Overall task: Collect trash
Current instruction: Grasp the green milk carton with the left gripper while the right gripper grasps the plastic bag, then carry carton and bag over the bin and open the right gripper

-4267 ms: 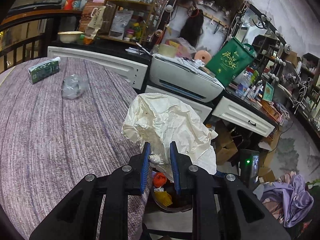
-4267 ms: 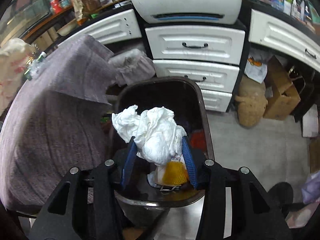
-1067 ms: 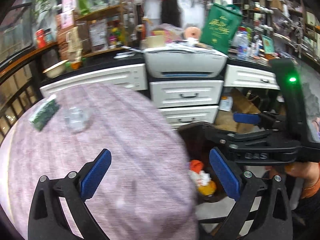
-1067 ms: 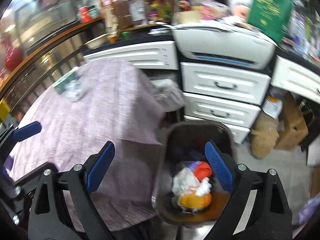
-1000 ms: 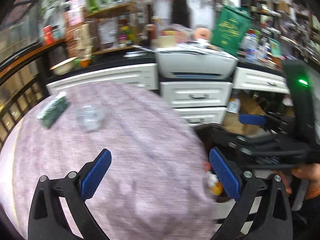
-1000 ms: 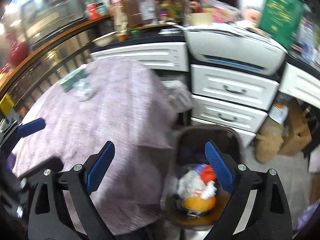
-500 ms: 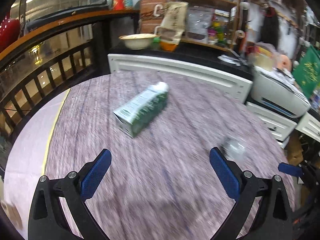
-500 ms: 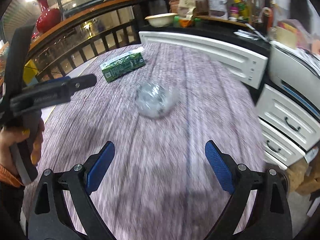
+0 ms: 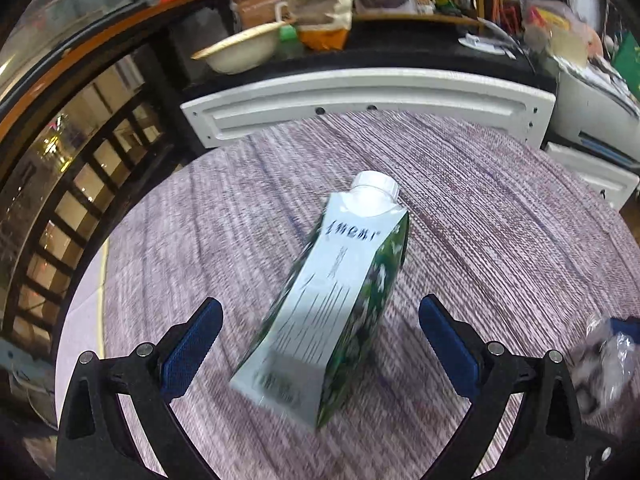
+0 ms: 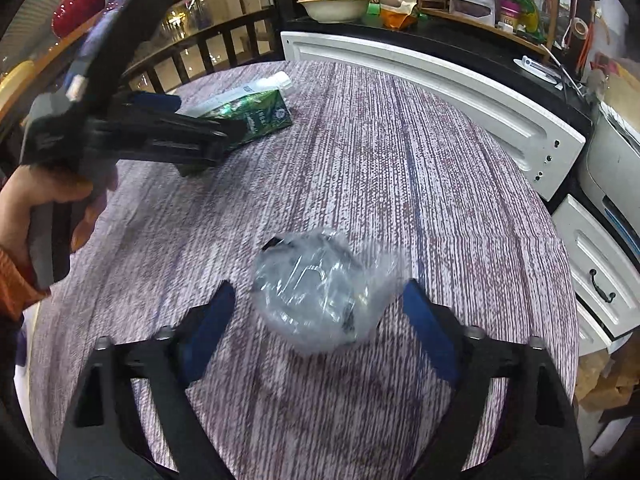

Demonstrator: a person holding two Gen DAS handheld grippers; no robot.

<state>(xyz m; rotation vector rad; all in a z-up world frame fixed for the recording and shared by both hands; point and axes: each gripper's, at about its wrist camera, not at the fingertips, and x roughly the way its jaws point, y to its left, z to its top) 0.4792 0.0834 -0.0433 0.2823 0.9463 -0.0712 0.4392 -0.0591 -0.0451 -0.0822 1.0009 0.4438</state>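
A green and white drink carton (image 9: 332, 296) with a white cap lies on its side on the round purple-clothed table (image 9: 500, 216). My left gripper (image 9: 320, 332) is open, its blue pads on either side of the carton's near end. A crumpled clear plastic bag (image 10: 320, 296) lies on the table. My right gripper (image 10: 316, 324) is open and straddles the bag. The carton (image 10: 248, 116) and the left gripper (image 10: 132, 128) also show in the right wrist view, far left. The bag (image 9: 604, 364) shows at the right edge of the left wrist view.
A white cabinet (image 9: 360, 96) runs along the table's far edge, with a bowl (image 9: 240, 50) and packets on the dark counter behind. A dark railing (image 9: 60, 200) stands at the left. White drawers (image 10: 600, 272) and a printer (image 10: 616, 160) stand at the right.
Both grippers have moved from over the trash bin to the table. The left one has closed in on the carton, the right one on the plastic bag. Both stay open.
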